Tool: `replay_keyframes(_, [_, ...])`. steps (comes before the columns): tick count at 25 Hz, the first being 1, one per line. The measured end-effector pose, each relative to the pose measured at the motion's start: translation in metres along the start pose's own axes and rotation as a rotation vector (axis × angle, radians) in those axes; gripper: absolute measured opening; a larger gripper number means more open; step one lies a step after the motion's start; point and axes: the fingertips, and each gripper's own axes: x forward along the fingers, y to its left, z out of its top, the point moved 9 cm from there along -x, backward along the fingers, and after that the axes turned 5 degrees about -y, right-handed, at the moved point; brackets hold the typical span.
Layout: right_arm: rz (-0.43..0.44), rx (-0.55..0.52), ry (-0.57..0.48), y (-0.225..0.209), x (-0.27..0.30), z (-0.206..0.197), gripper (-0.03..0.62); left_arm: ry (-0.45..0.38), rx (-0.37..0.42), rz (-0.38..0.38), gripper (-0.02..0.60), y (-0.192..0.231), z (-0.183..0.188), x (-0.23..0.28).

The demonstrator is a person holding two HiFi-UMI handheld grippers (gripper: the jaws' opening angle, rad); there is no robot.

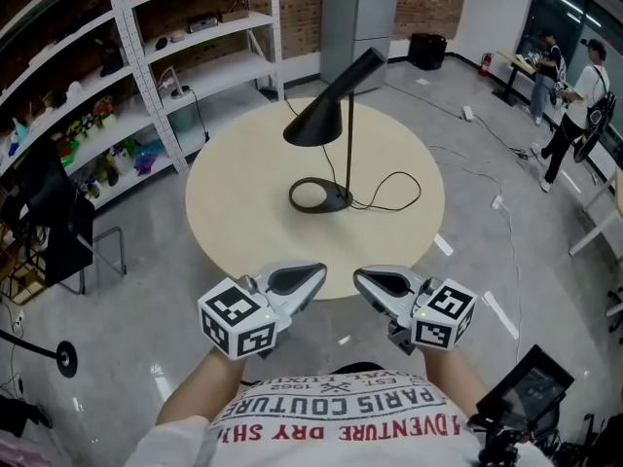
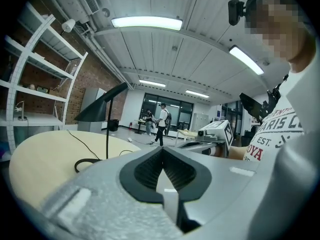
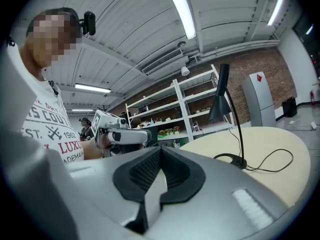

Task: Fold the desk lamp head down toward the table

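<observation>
As the head view shows, the left gripper (image 1: 313, 271) and right gripper (image 1: 364, 277) hang at the near edge of the table (image 1: 234, 212), well apart from the lamp (image 1: 318, 121) standing mid-table. Left gripper view: jaws fully together, nothing between. Right gripper view: jaws together, empty.

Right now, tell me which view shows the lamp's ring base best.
The head view: it looks down on the ring base, showing its full loop. The left gripper view catches only a low, edge-on arc; the right gripper view shows just a thin dark sliver.
</observation>
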Motion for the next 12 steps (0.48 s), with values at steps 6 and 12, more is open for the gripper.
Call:
replay_keyframes(6, [0.0, -0.01, 0.001, -0.004, 0.007, 0.003, -0.002, 0.006, 0.0, -0.016, 0.0, 0.002, 0.001, 0.003])
replay_keyframes(12, [0.002, -0.03, -0.009, 0.002, 0.009, 0.01, -0.002, 0.005, 0.003, -0.02, 0.0, 0.0, 0.005, 0.001])
